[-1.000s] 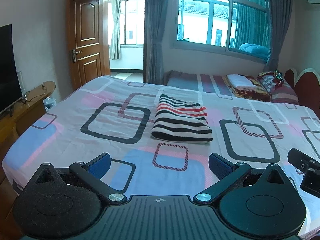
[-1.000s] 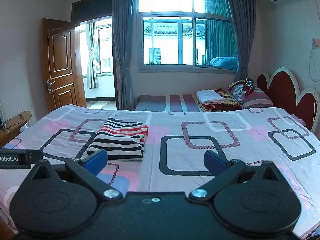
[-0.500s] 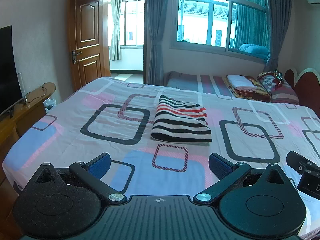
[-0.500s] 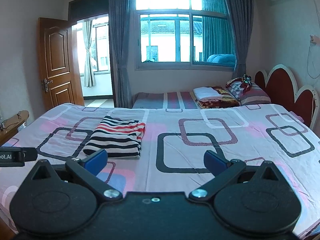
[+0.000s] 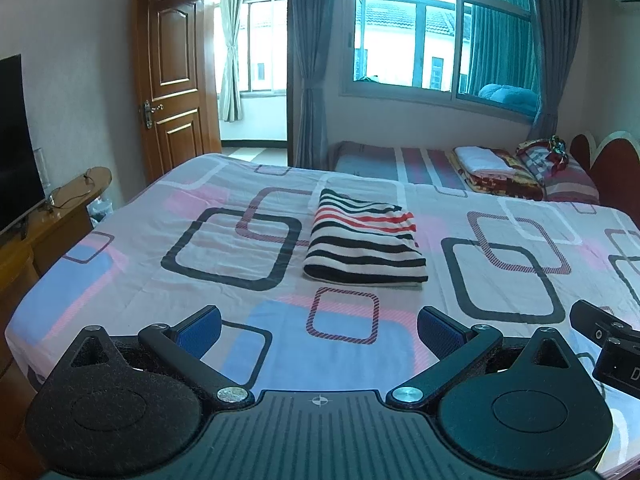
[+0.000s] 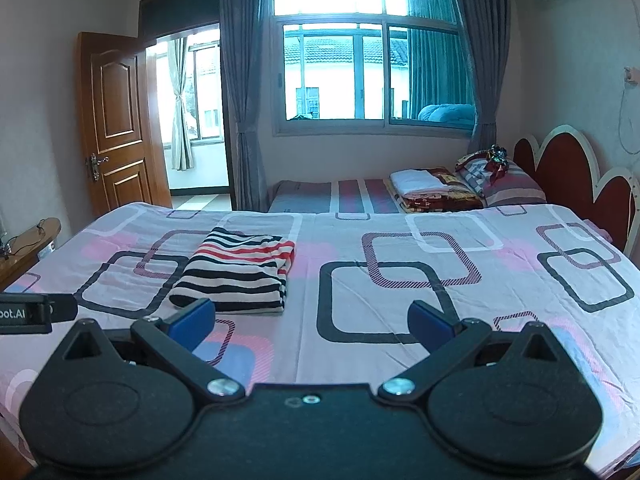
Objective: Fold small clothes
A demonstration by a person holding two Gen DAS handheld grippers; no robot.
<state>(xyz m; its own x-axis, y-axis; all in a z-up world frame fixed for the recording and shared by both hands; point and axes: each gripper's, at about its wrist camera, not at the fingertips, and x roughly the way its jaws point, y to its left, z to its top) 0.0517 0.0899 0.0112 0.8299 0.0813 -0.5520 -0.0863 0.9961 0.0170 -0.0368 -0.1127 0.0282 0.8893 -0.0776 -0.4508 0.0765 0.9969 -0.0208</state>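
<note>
While folded, striped garment (image 5: 364, 242) lies beyond hand-held gripper (image 5: 319, 330).

Both cameras sit low at the near edge of the bed (image 5: 120, 264), each looking forward over its own hand-held gripper toward the window (image 6: 376, 76) wall. The left view stands further left and takes in the TV (image 5: 14, 140) side; the right view stands further right and reaches the headboard (image 6: 568, 176). They share the bed, the folded shirt (image 5: 364, 240) at mid-distance, the door (image 6: 116, 120) and the far mattress (image 6: 332, 196). Each catches the other hand-held gripper at its frame edge.
</note>
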